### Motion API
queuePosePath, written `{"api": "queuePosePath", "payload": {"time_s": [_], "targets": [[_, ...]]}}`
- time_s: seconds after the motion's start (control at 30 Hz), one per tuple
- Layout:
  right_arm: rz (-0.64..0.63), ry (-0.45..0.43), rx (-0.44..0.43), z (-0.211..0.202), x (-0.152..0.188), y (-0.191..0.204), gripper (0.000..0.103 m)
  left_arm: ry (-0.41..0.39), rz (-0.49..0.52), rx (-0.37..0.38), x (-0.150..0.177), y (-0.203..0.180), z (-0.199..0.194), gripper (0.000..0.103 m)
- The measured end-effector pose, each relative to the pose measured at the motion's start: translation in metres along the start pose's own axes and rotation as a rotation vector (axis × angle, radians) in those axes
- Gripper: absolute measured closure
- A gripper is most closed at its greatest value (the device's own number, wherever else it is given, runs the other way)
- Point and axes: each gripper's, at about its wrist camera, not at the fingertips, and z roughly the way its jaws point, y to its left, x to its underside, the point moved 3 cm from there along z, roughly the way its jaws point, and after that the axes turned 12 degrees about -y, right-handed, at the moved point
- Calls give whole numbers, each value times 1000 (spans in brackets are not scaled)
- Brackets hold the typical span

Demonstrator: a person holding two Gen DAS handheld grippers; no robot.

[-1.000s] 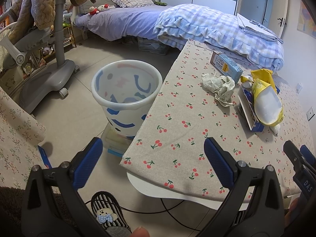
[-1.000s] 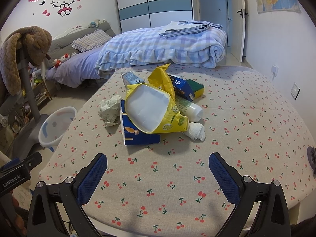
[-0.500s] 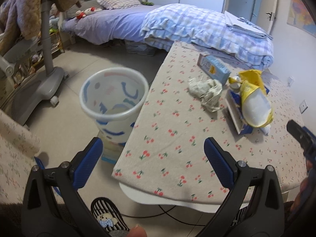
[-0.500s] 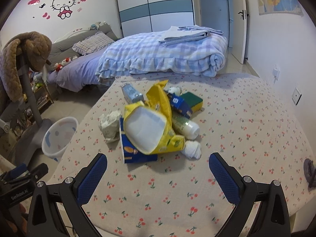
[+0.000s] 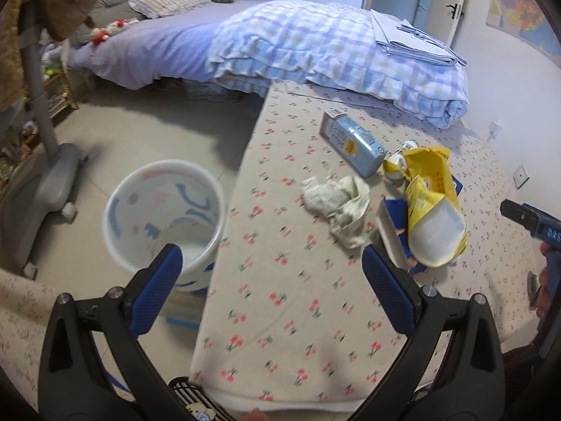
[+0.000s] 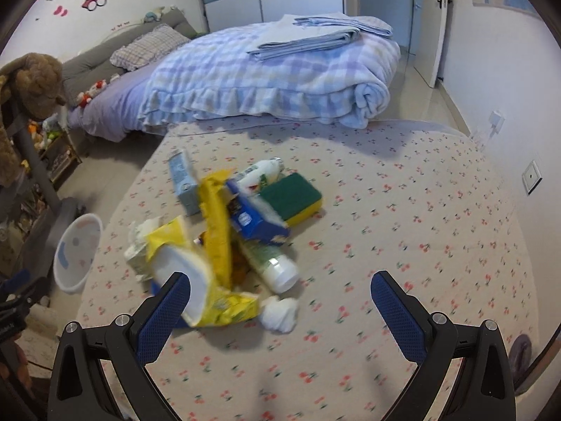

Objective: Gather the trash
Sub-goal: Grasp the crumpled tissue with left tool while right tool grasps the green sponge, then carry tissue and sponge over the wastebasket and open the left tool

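A heap of trash lies on the cherry-print table [image 5: 287, 301]: a crumpled paper wad [image 5: 338, 201], a light-blue carton [image 5: 352, 142], a yellow bag [image 5: 433, 210] [image 6: 210, 266], a dark-blue box [image 6: 256, 221], a white bottle [image 6: 271, 263], a green and yellow sponge [image 6: 292, 198] and a white tissue ball [image 6: 280, 314]. A white patterned bin [image 5: 163, 217] [image 6: 75, 252] stands on the floor left of the table. My left gripper [image 5: 270, 273] hovers open over the table's near left edge. My right gripper [image 6: 280, 296] is open just short of the tissue ball.
A bed with a blue checked quilt [image 6: 273, 77] runs behind the table. A grey stand on castors [image 5: 42, 161] with a brown plush toy sits left of the bin. A striped slipper [image 5: 196, 403] shows below the table edge. Wall sockets [image 6: 531, 177] are on the right.
Both grippers have risen and tilted down over the table. The right one has drawn closer to the heap. Both have stayed open.
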Motion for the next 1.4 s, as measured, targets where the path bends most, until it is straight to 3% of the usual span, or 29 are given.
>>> {"api": "queuePosePath", "payload": {"time_s": [0.17, 0.3, 0.7, 0.9, 1.1, 1.17, 1.23, 1.4], "targets": [[131, 14, -5, 32, -12, -34, 0, 22, 18, 63, -3, -16, 31, 1], [254, 113, -46, 70, -20, -47, 0, 97, -29, 141, -6, -29, 61, 6], [361, 193, -33, 160, -30, -42, 5, 192, -98, 144, -8, -47, 131, 29], [408, 224, -68, 183, -26, -37, 17, 196, -127, 160, -13, -52, 142, 32], [352, 209, -66, 185, -27, -28, 39, 245, -190, 238, -9, -60, 149, 53], [352, 193, -58, 180, -31, -33, 58, 254, -194, 258, -7, -61, 146, 64], [355, 179, -64, 174, -35, -35, 66, 251, -179, 267, -8, -64, 144, 73], [368, 133, -83, 150, -43, -45, 76, 206, -143, 252, -10, -64, 128, 76]]}}
